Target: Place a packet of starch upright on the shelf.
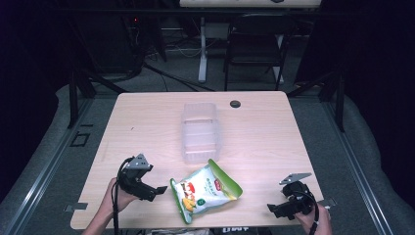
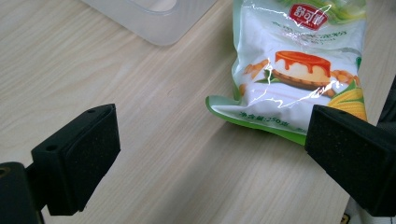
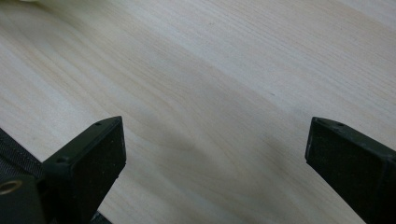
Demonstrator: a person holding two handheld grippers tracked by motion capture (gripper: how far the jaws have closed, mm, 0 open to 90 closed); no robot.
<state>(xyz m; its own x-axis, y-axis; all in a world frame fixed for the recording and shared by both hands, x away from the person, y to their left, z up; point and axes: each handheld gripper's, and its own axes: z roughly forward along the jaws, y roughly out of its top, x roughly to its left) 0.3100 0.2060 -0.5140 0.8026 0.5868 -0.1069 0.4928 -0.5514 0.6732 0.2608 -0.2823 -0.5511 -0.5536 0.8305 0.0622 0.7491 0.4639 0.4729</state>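
Worktop [image 1: 147,117]: pale wood; clear plastic container [image 1: 199,132] at centre, empty as far as can be seen; green-edged snack bag [image 1: 205,191] lies flat at its 6 o'clock, near the front edge. Left tool [image 1: 157,190] at the bag's 9 o'clock, jaws spread wide, holding nothing, the bag's corner just inside one pad [image 2: 348,158]. Right tool [image 1: 272,209] at 3 o'clock, well apart, jaws wide over bare wood. Judged step: approach to the bag; next move calls for advancing the left tool and closing on the bag's edge.

left gripper [image 1: 160,190]: 7 o'clock, hand-held, jaws wide apart, nothing between, pointing toward 3 o'clock | right gripper [image 1: 270,209]: 5 o'clock, hand-held, jaws wide apart, pointing toward 9 o'clock
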